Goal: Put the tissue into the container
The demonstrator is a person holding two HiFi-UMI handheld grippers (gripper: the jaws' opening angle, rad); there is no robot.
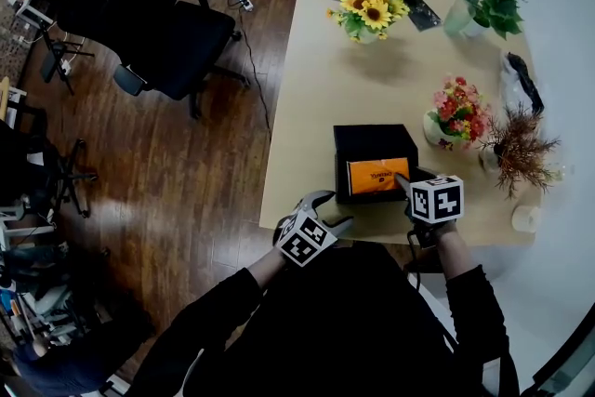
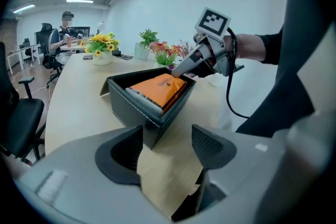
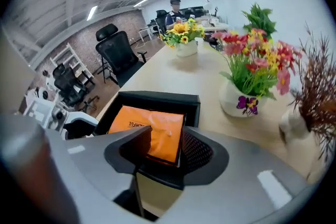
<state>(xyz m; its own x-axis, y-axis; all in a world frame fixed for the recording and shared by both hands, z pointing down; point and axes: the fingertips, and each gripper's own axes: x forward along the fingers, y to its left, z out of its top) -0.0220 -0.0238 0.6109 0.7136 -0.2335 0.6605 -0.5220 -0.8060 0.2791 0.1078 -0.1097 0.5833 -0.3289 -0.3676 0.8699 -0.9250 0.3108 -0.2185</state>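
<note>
A black box-shaped container point(image 1: 375, 137) stands near the front edge of the beige table point(image 1: 316, 88). An orange tissue pack point(image 1: 376, 174) lies tilted inside it, its near edge resting on the front wall. My right gripper point(image 1: 406, 186) is at the container's front right corner. In the right gripper view its jaws point(image 3: 165, 149) stand a little apart around the near edge of the pack point(image 3: 152, 128) without pressing it. My left gripper point(image 1: 333, 209) hovers at the table's front edge, open and empty, facing the container's corner point(image 2: 128, 99).
A sunflower vase point(image 1: 370, 14), a green plant point(image 1: 491, 5), a pink flower pot point(image 1: 456, 112) and a dried plant point(image 1: 516, 149) stand behind and right of the container. A tape roll point(image 1: 527, 218) lies at the right. A black office chair point(image 1: 158, 23) stands left of the table.
</note>
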